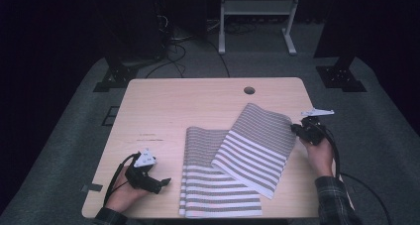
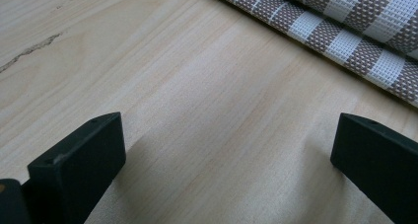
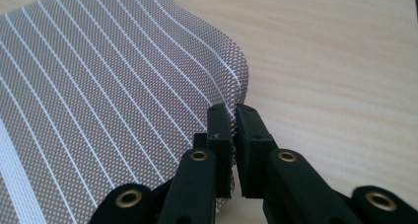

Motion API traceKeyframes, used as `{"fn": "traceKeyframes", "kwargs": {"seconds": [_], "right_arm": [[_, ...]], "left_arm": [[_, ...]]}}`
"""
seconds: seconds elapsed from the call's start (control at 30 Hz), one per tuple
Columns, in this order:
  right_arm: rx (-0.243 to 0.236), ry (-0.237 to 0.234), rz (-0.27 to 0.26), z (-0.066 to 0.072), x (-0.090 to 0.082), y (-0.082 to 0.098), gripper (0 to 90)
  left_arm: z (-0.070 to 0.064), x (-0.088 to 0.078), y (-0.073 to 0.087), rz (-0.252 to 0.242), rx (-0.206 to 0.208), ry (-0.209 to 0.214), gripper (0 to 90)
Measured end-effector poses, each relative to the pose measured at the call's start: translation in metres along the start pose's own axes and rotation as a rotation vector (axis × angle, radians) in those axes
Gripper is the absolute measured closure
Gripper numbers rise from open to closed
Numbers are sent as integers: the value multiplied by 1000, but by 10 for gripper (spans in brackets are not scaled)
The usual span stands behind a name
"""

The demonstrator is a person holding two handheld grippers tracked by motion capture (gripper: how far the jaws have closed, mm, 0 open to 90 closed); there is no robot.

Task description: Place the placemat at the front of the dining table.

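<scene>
- The room around me was dark, with grey carpet (image 1: pixel 391 136) underfoot, black cables (image 1: pixel 173 51) trailing over it behind the table, and a pale metal stand (image 1: pixel 257 17) at the back.
- The table (image 1: pixel 163 106) was light wood with rounded corners and a small round hole (image 1: pixel 249 90) near its far edge; most of its left half lay bare.
- The striped cloth (image 1: pixel 233 160), brown-grey with white bands, lay on the right half of the table, partly doubled over on itself. Its lower layer ran lengthwise from the near edge away from me, stripes across its width. The upper flap lay over that, long axis slanted from the near middle up toward the far right, its far end arched a little off the wood.
- My right hand-held gripper (image 1: pixel 296 129) was at the flap's right edge, near the far right corner of the cloth. In the right gripper view its jaws were pinched tight on the cloth's edge (image 3: pixel 231 123), the weave caught between the pads.
- My left hand-held gripper (image 1: pixel 166 181) rested low near the front left of the table, pointing toward the cloth's left edge and just short of it. In the left gripper view the jaws stood wide apart over bare wood, holding nothing.
</scene>
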State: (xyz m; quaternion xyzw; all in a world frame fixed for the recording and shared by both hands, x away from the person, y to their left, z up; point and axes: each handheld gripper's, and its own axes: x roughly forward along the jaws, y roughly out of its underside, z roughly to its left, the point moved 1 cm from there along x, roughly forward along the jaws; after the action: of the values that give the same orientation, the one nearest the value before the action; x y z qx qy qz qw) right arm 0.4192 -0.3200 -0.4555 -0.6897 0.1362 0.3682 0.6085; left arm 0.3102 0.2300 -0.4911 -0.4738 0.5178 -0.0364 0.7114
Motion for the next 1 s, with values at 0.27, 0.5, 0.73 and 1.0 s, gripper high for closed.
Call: {"fn": "traceKeyframes", "kwargs": {"seconds": [0.27, 0.5, 0.73, 1.0], "right_arm": [[7, -2, -14, -4, 16, -24, 857], [35, -7, -7, -9, 29, -34, 793], [68, -21, -48, -12, 12, -33, 585], [51, -50, -56, 1, -14, -14, 522]], "left_arm": [[0, 1, 0, -3, 0, 1, 0], [0, 1, -1, -2, 0, 0, 0], [0, 1, -1, -2, 0, 0, 0], [0, 1, -1, 0, -2, -2, 0]]}}
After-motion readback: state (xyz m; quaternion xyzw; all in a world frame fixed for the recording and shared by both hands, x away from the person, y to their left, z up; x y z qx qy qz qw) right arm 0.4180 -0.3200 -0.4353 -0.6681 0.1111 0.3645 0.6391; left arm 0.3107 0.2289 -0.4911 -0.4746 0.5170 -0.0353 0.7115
